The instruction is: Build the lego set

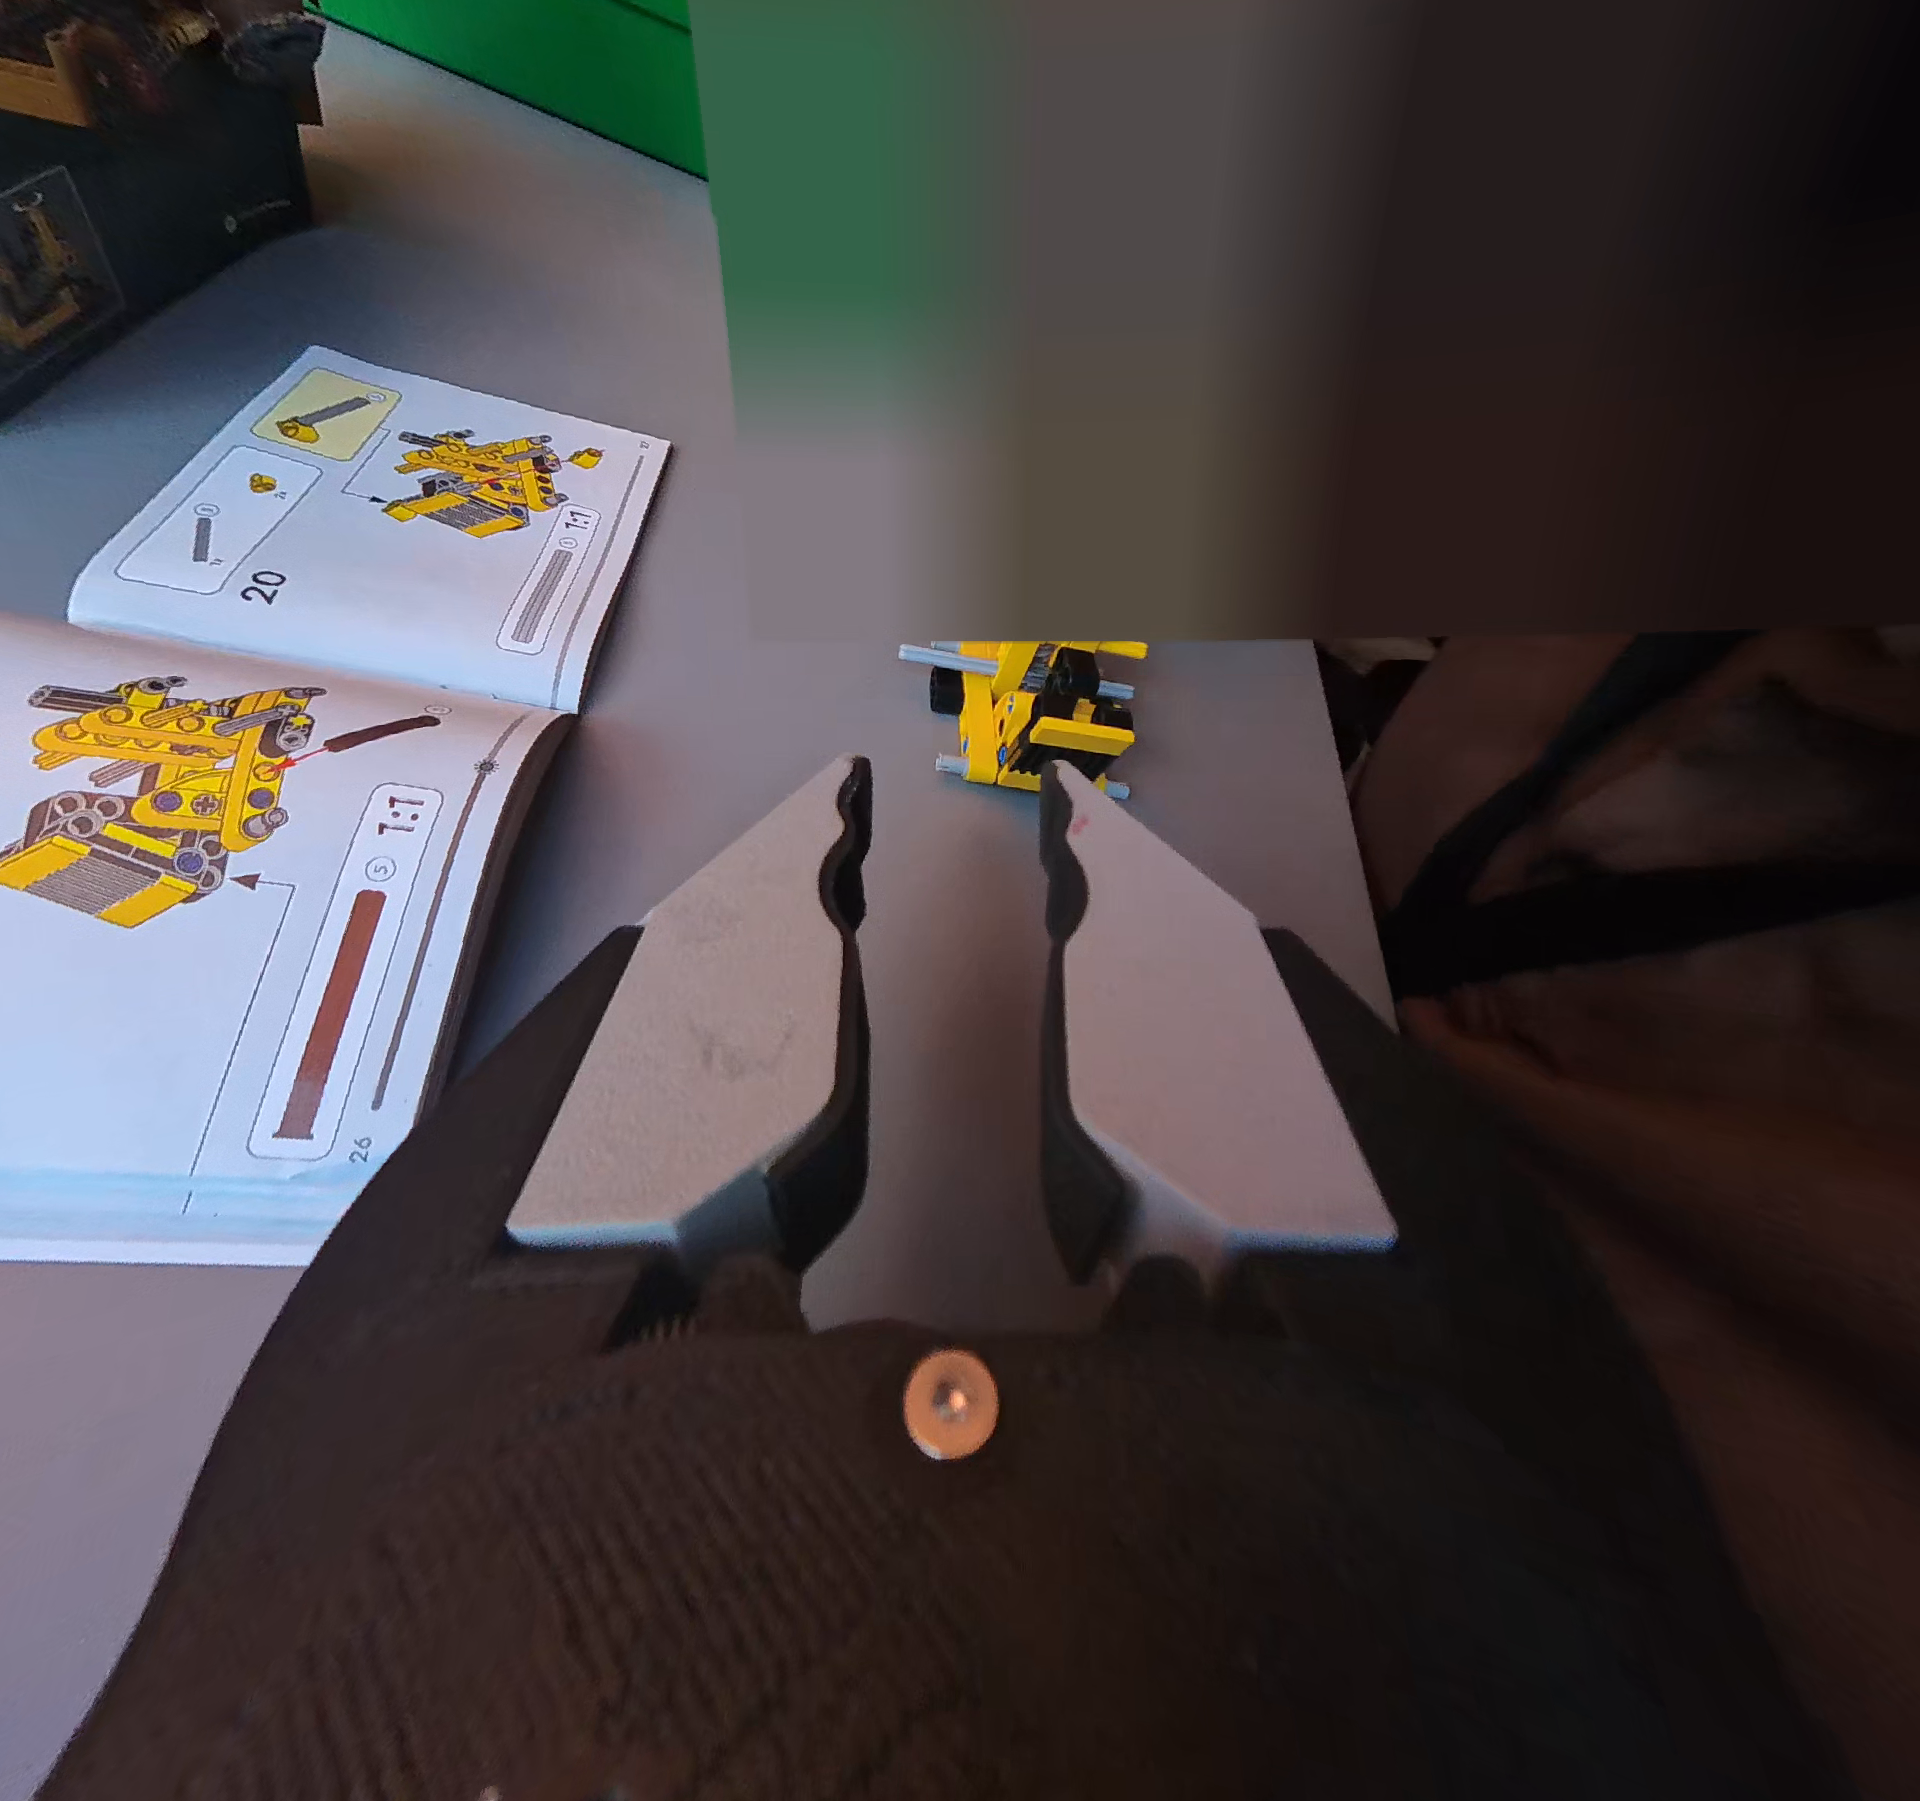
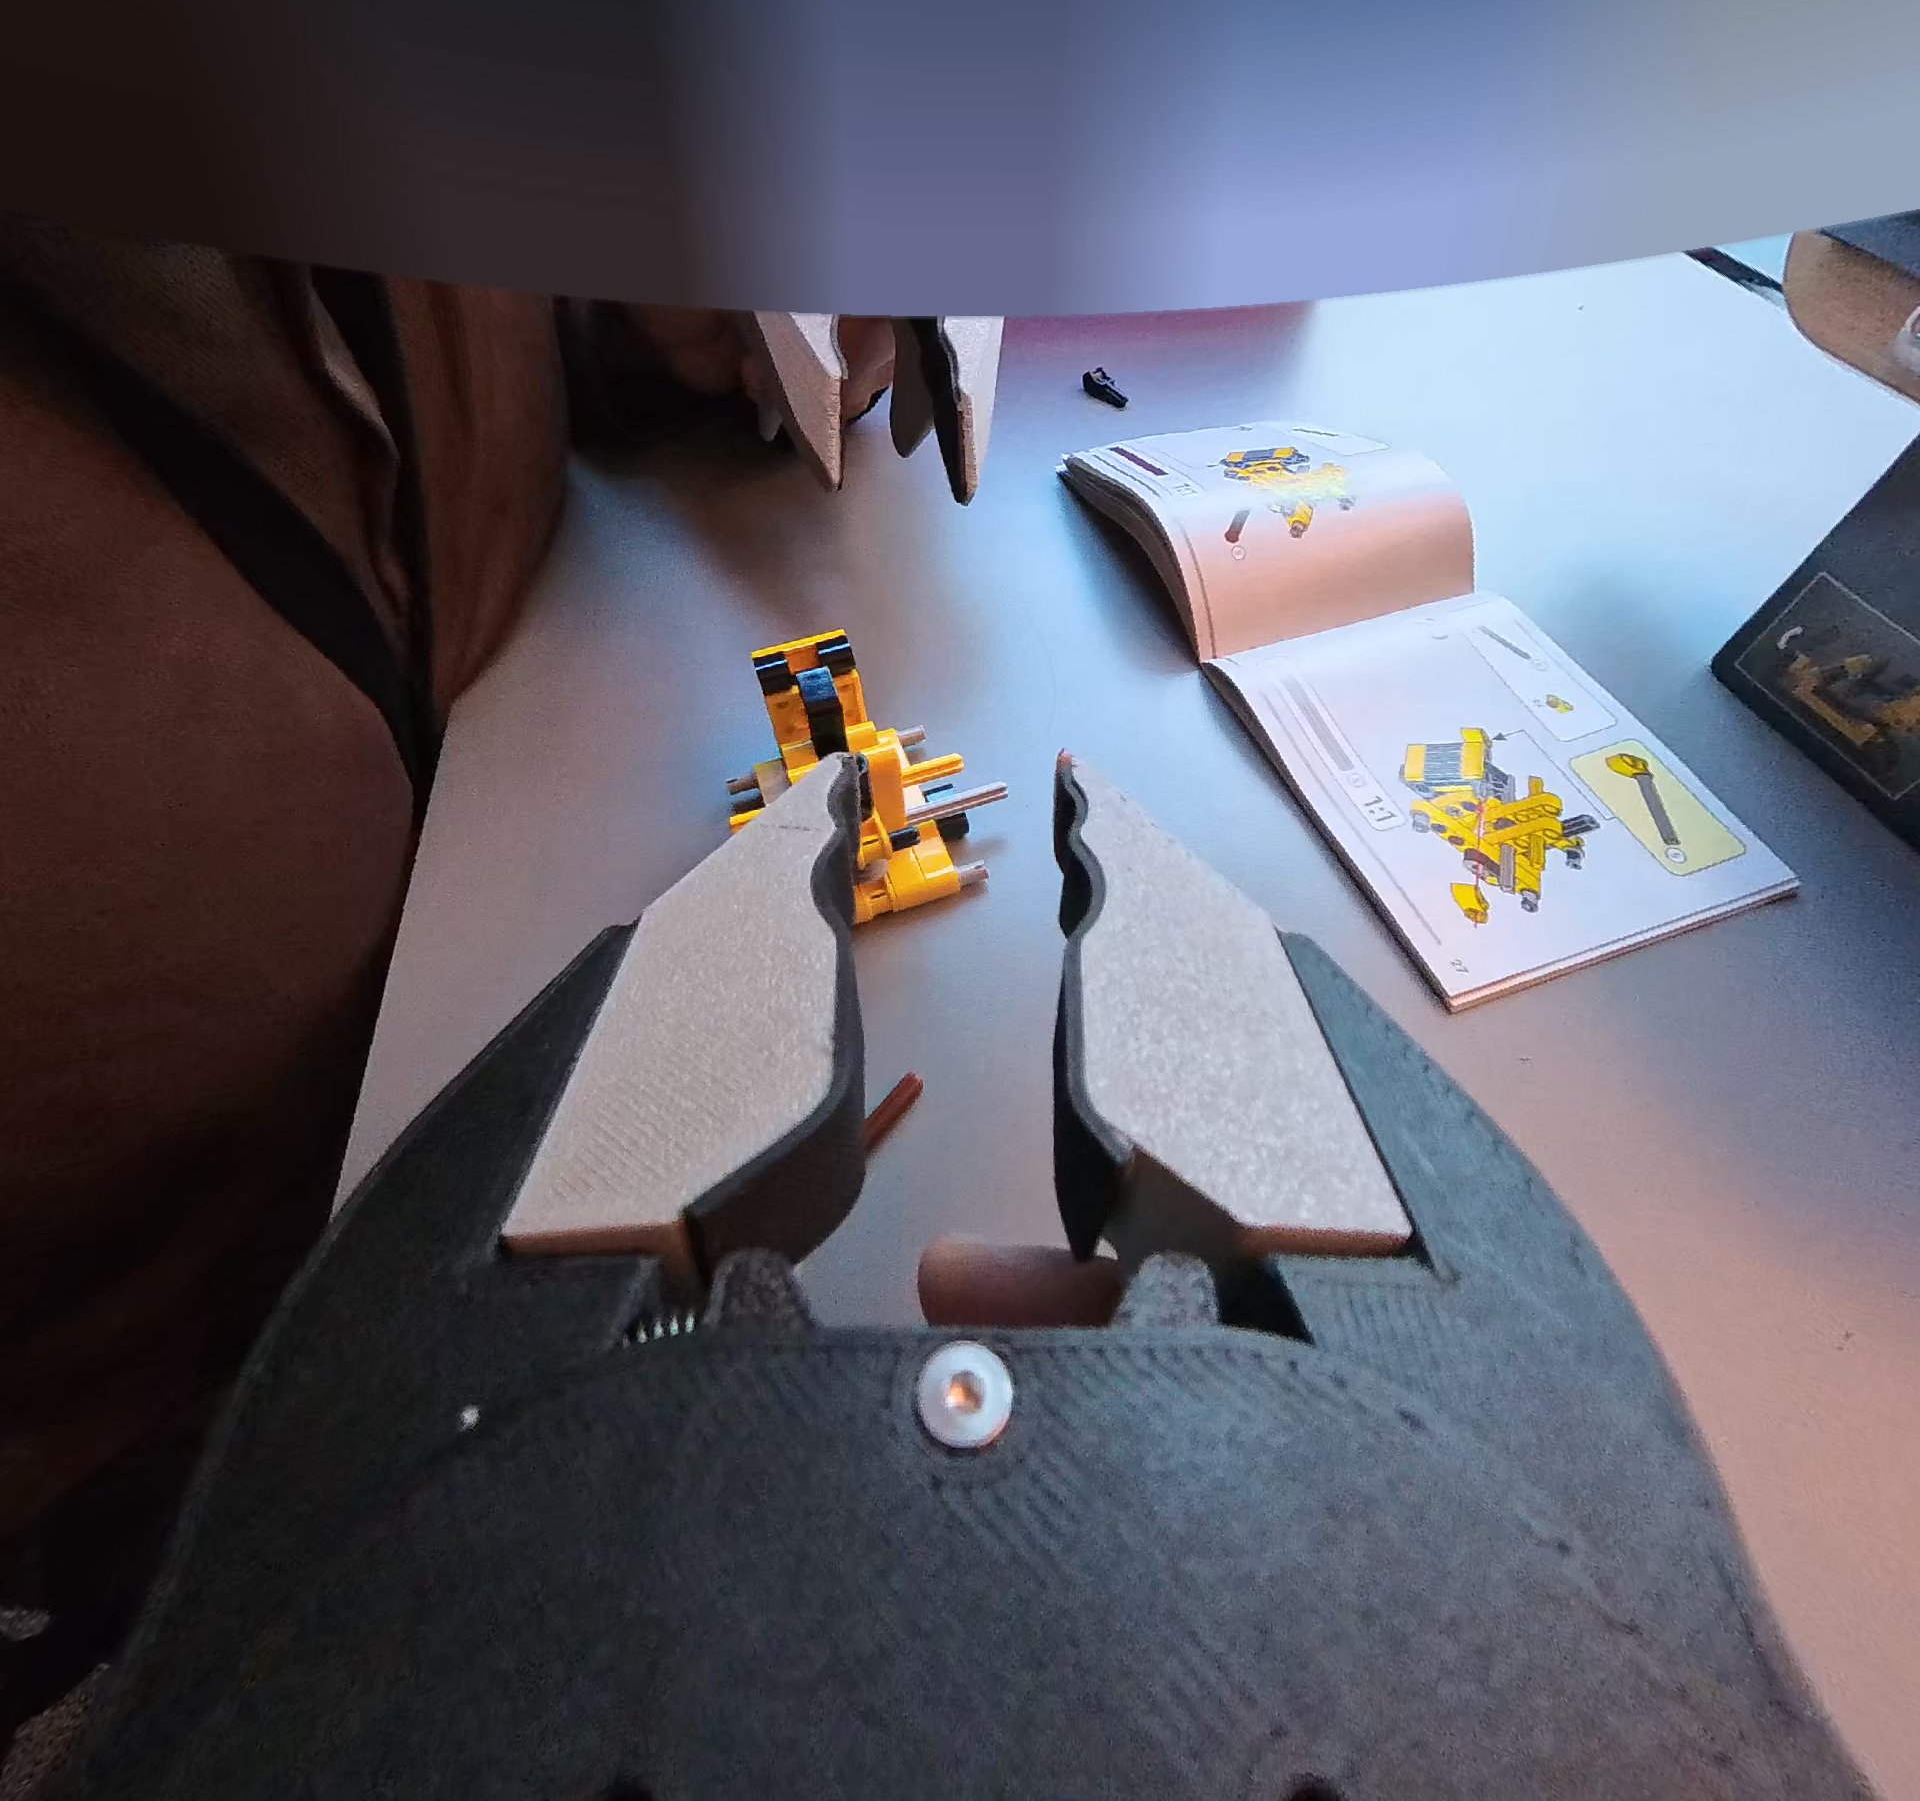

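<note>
The build is partway along. A small yellow and black model (image 2: 862, 795) stands on the grey table (image 2: 1143, 1076), with several grey axles sticking out of its sides, and it looks like only the core of the vehicle pictured in the instruction booklet (image 2: 1455, 764). The booklet lies open to the right of the model in the right wrist view, at a page showing a long axle going into a larger assembly, so a good share of the steps seems to remain.

The left gripper (image 1: 956, 795) hovers over the table with its 2 fingers spread apart and nothing between them; the model sits just beyond its fingertips, near the table's right edge in that view. The right gripper (image 2: 961, 785) is also parted and empty, and its left finger overlaps the model in the picture, though whether it touches cannot be told.

A thin reddish-brown rod (image 2: 894, 1107), probably an axle, peeks out from under the right gripper's left finger, lying on the table. A small black piece (image 2: 1104, 388) lies far off, beyond the booklet. The set's dark box (image 2: 1839, 702) stands at the far right.

Judging from the open page, the next part is likely an axle, and neither gripper has picked anything up yet.
</note>
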Demonstrator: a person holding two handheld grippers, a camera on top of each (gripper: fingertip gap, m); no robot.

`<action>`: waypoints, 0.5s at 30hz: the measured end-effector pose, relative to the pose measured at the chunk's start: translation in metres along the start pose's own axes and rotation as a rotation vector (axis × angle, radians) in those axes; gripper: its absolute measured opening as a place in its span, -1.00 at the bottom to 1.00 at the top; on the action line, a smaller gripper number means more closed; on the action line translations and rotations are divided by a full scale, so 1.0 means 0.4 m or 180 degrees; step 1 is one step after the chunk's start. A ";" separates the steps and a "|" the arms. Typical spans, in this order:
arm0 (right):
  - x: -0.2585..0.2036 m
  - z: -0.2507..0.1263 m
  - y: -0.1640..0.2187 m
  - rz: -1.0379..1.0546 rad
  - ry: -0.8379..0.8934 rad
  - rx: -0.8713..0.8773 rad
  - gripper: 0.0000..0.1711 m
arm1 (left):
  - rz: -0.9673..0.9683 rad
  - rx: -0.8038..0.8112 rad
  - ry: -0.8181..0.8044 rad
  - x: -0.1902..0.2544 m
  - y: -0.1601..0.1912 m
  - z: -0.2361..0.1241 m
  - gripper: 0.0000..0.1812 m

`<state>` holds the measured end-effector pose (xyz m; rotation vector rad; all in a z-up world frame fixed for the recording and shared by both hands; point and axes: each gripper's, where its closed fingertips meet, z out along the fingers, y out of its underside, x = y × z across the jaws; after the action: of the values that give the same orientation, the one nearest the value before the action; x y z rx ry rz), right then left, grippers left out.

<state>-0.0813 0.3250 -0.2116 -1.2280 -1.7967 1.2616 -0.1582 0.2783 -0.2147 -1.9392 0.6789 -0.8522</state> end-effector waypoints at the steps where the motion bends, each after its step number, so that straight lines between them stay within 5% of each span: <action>1: -0.001 0.000 0.000 -0.0008 -0.0003 -0.0001 -0.60 | -0.0006 0.0006 0.0005 -0.001 -0.001 0.000 -0.68; 15: -0.005 0.004 0.008 -0.0082 0.0005 -0.0079 -0.60 | -0.0081 0.0163 0.0177 0.000 -0.022 -0.005 -0.74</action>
<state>-0.0811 0.3230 -0.2150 -1.2152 -1.8263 1.2273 -0.1588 0.2815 -0.2062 -1.8879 0.6599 -0.9335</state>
